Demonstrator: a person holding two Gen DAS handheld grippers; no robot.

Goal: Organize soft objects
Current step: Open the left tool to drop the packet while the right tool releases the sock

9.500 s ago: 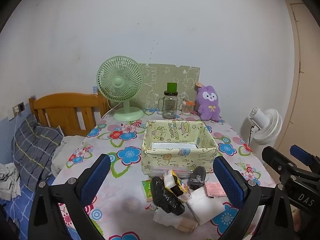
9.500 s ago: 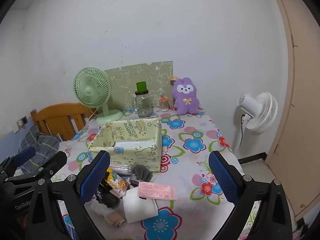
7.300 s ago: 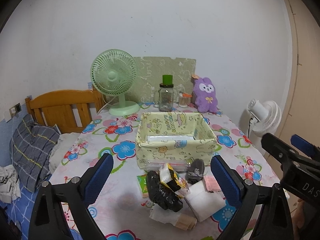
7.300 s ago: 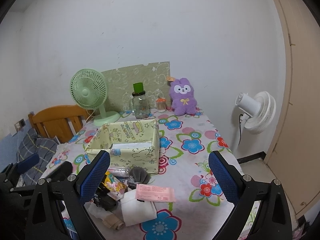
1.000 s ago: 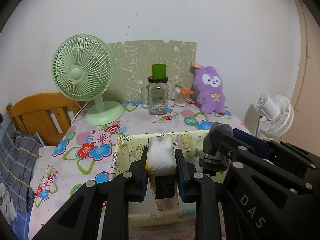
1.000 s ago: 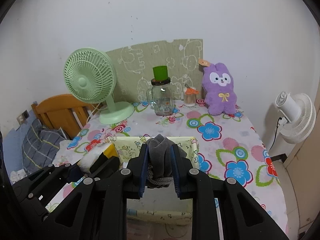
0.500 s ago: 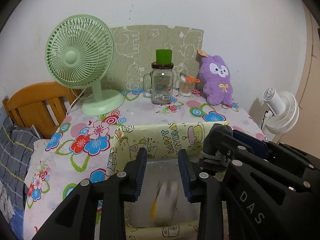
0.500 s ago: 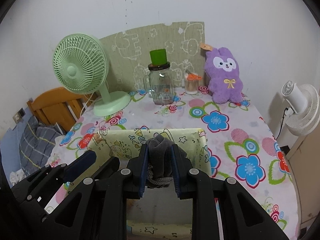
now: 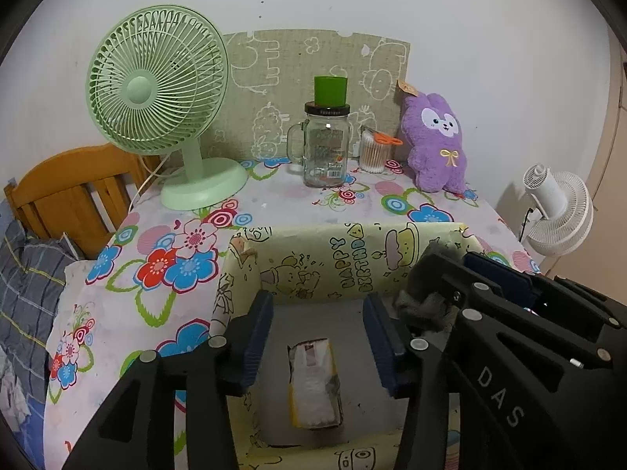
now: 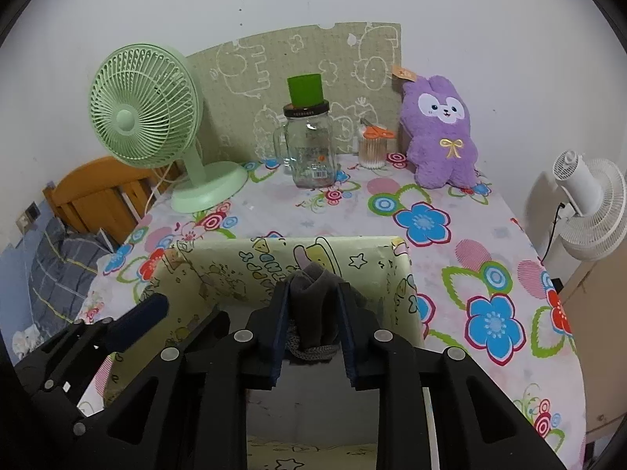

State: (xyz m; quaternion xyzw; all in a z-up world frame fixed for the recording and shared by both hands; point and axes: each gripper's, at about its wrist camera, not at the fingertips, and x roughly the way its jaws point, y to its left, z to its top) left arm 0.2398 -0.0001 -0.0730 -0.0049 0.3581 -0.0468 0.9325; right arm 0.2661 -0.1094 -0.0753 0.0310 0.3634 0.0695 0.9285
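Note:
A pale yellow cartoon-print box (image 9: 345, 258) stands on the flowered table. A white and yellow soft packet (image 9: 313, 384) lies on the box floor. My left gripper (image 9: 317, 329) is open and empty, just above that packet, inside the box. My right gripper (image 10: 313, 313) is shut on a grey sock (image 10: 317, 305) and holds it over the box (image 10: 243, 266). The sock also shows in the left wrist view (image 9: 427, 305), at the right of the left gripper.
At the back of the table stand a green fan (image 9: 156, 90), a glass jar with a green cup on it (image 9: 327, 145), a cotton swab jar (image 9: 372, 149) and a purple plush rabbit (image 9: 437, 141). A wooden chair (image 9: 74, 192) is on the left, a white fan (image 9: 556, 211) on the right.
My left gripper has opened and let the white and yellow packet drop onto the box floor. My right gripper has moved forward over the box, still holding the sock.

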